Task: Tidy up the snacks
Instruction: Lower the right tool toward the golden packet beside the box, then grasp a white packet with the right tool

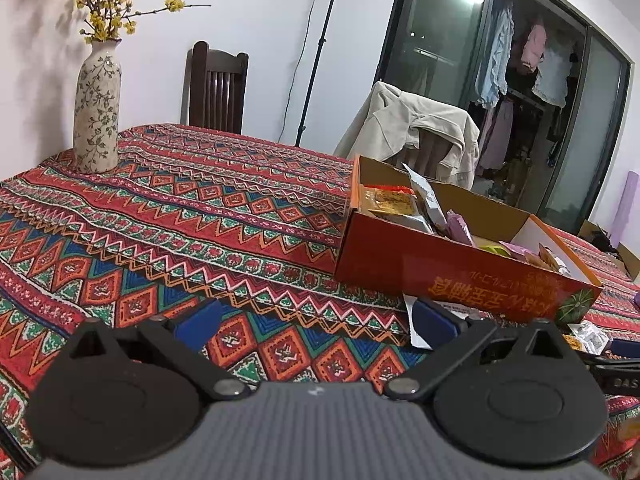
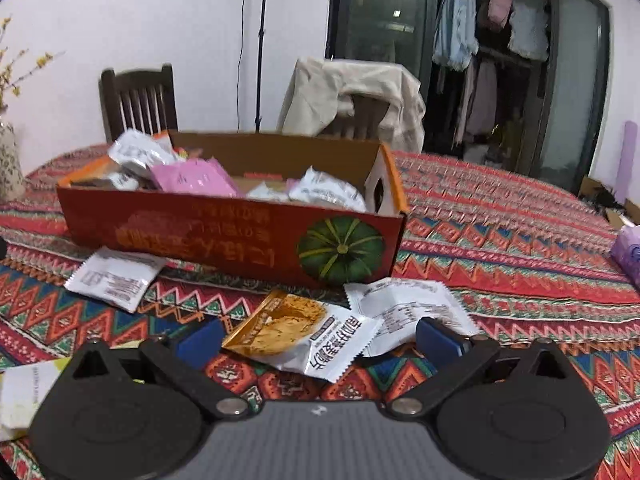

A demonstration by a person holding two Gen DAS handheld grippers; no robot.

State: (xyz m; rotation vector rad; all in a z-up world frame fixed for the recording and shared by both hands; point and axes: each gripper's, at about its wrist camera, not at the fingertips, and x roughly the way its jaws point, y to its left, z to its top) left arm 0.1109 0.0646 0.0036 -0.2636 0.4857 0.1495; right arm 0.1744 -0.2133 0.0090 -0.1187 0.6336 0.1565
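Observation:
A red cardboard box (image 2: 224,236) with a green pumpkin print stands on the patterned tablecloth, holding several snack packets, pink (image 2: 192,178) and white (image 2: 324,192). Loose packets lie in front of it: an orange-and-white one (image 2: 304,336), a white one (image 2: 408,308) beside it, and another white one (image 2: 116,276) to the left. My right gripper (image 2: 318,336) is open, its blue pads either side of the orange-and-white packet. In the left wrist view the same box (image 1: 448,264) sits to the right. My left gripper (image 1: 316,320) is open over bare cloth, a white packet (image 1: 414,332) behind its right pad.
A flowered vase (image 1: 97,112) with yellow blossoms stands at the table's far left. Two chairs are behind the table, one dark wood (image 1: 216,88), one draped with a beige jacket (image 1: 416,128). A purple packet (image 2: 628,248) lies at the right edge. A yellow-white packet (image 2: 24,396) lies near left.

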